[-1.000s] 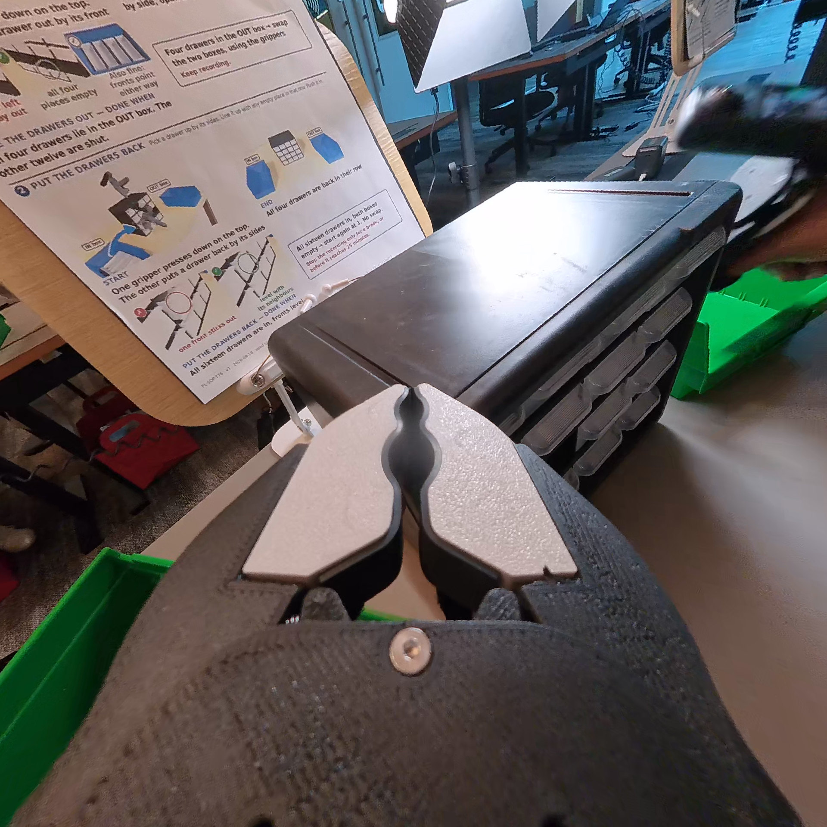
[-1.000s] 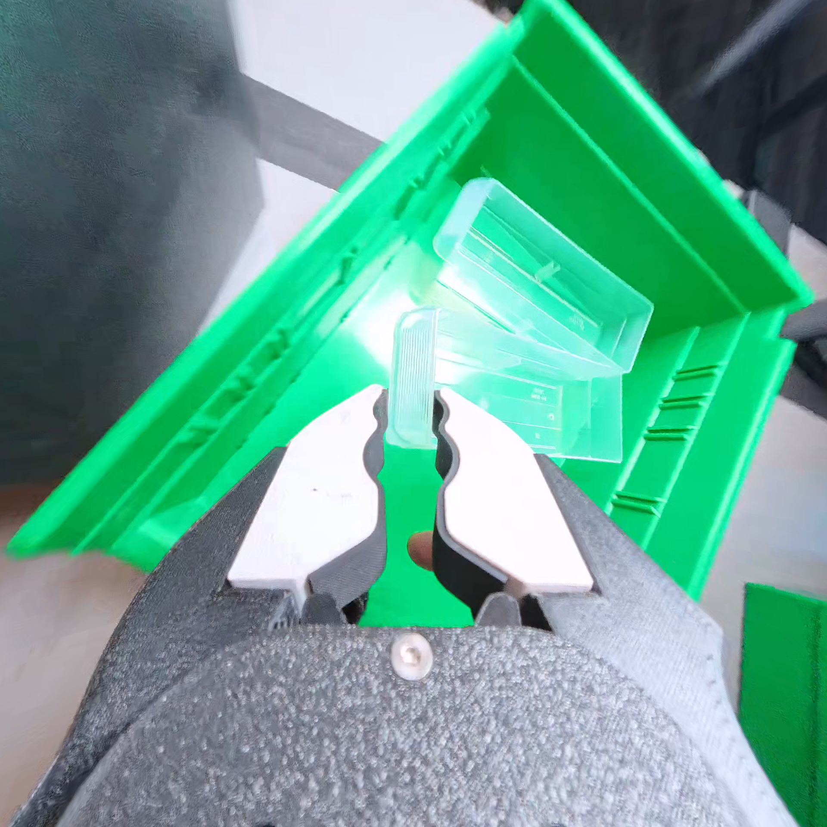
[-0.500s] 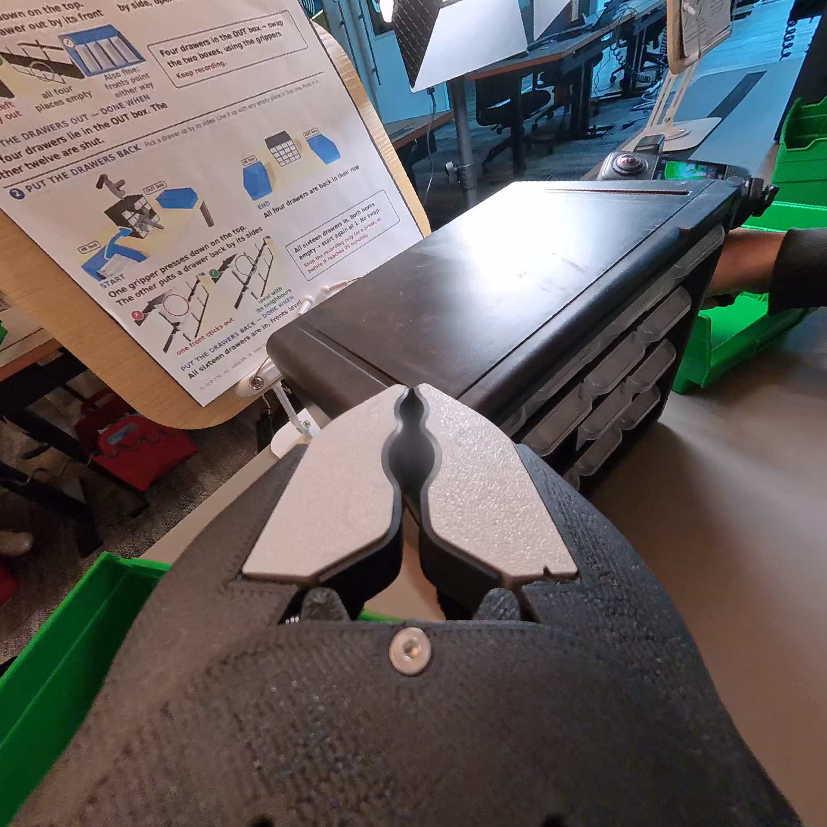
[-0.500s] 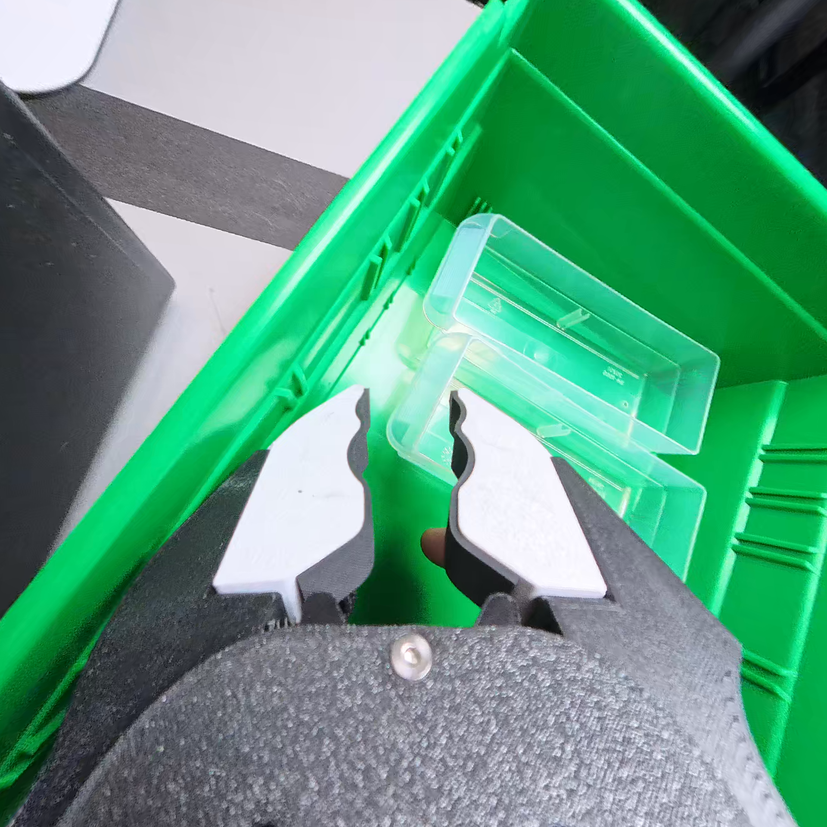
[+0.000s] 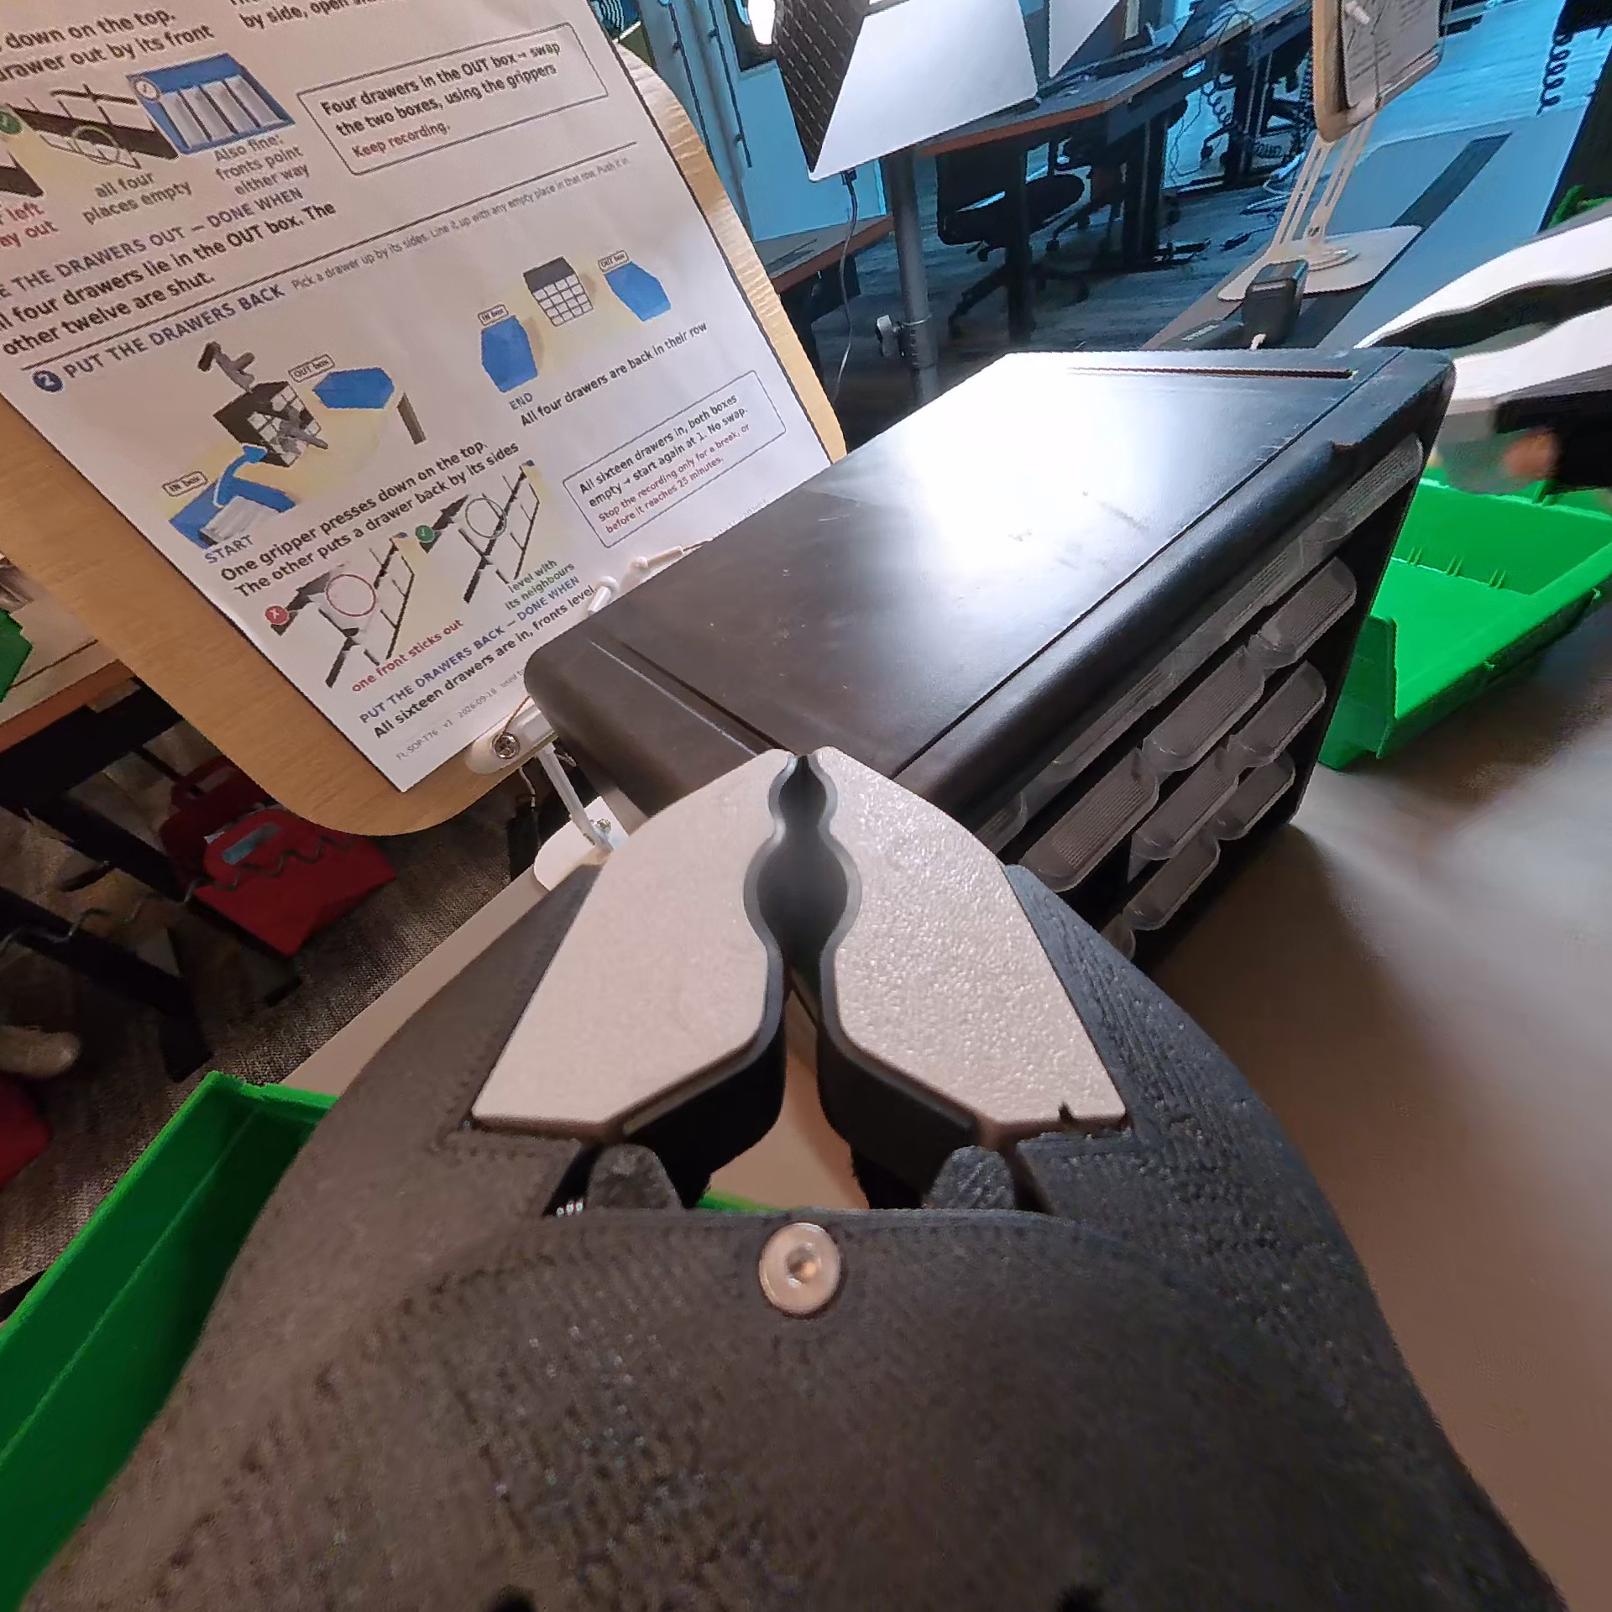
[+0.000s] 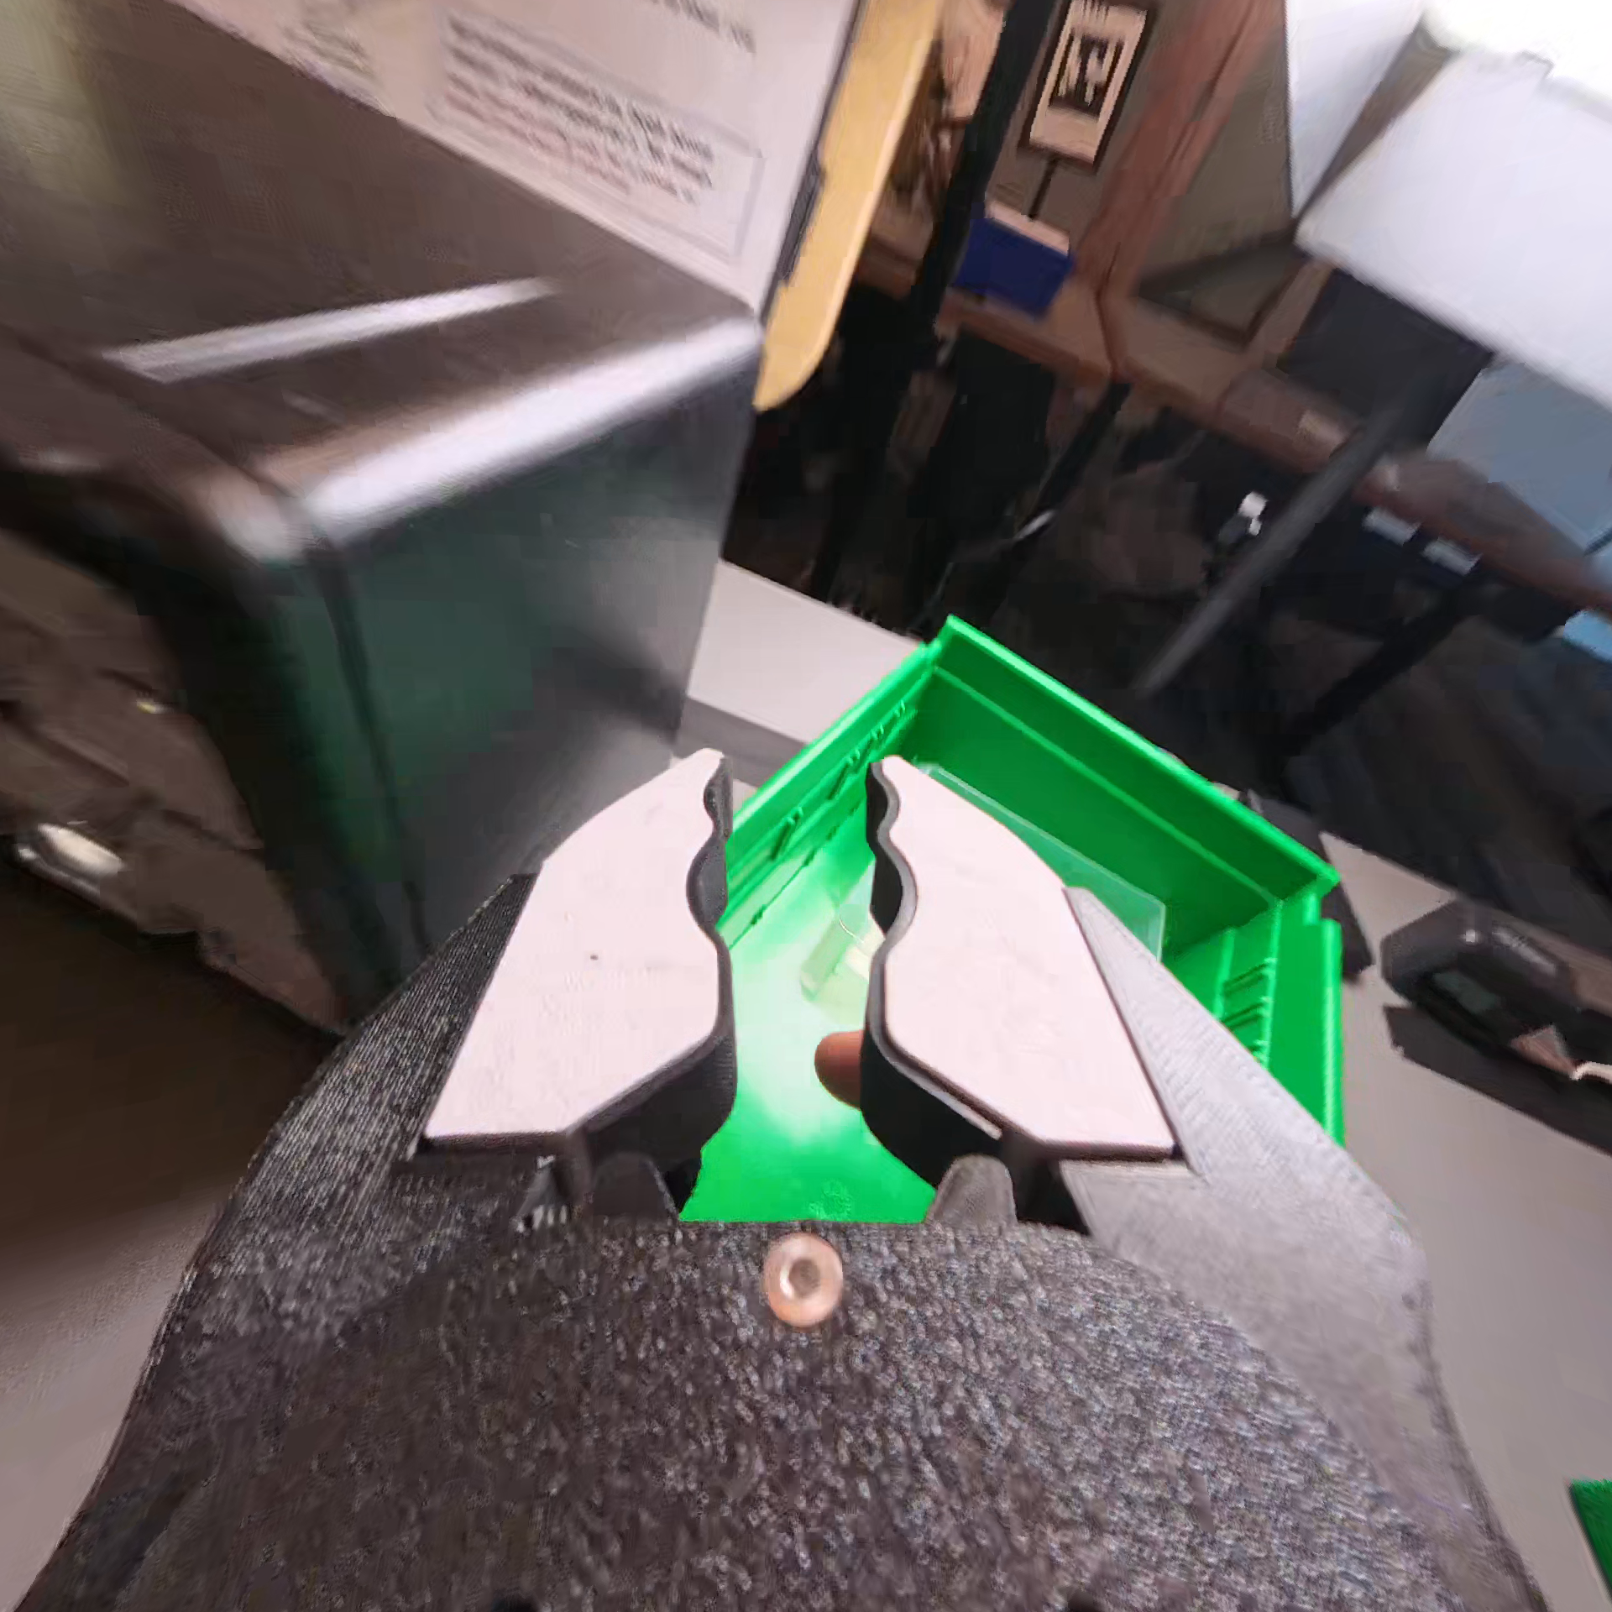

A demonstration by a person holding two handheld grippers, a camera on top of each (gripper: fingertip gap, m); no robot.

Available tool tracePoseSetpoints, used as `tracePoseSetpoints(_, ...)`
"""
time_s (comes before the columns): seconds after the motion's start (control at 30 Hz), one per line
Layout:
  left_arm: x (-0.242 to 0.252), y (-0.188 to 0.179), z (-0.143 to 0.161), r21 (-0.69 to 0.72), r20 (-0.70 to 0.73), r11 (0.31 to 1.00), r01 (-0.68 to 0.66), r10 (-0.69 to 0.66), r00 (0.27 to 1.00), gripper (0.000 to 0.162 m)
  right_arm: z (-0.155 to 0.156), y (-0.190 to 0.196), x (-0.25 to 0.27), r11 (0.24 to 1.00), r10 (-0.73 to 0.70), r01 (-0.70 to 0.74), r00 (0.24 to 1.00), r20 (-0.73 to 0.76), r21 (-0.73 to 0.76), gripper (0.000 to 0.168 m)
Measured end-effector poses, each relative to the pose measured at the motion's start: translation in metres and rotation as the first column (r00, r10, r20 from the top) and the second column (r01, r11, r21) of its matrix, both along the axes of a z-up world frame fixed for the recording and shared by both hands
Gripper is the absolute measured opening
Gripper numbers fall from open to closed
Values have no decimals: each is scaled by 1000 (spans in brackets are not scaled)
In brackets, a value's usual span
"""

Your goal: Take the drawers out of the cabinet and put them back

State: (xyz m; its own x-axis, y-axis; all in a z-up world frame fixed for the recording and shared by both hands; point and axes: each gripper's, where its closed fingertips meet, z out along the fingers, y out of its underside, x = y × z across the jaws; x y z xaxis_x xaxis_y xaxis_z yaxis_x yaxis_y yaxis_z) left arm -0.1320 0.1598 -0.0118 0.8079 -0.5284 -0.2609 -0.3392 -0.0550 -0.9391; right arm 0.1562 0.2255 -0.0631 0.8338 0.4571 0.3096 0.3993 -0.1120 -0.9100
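The left gripper (image 5: 801, 768) hovers with its grey fingers (image 5: 645, 959) pressed together at the tips, holding nothing, just short of the near corner of the black cabinet (image 5: 1003, 558). The cabinet stands on the table (image 5: 1396, 1003), its clear drawers (image 5: 1204, 715) seen edge-on down the right face, all pushed in as far as one can tell. A green bin (image 5: 1465, 611) lies just beyond it on the right, another bin (image 5: 131, 1291) at lower left. Behind the cabinet leans a wooden board (image 5: 52, 541) carrying an instruction sheet (image 5: 366, 349). A blurred shape at far right cannot be made out.
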Motion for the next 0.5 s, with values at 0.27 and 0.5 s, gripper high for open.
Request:
tracePoseSetpoints(0.27,0,0,0,6,0,1000,-9,9,1000,0,34,-86,-70,931,111,-182,967,229,317,24)
tracePoseSetpoints(0.5,0,0,0,8,0,1000,-11,11,1000,0,-25,-105,-148,873,205,-387,843,497,296,25)
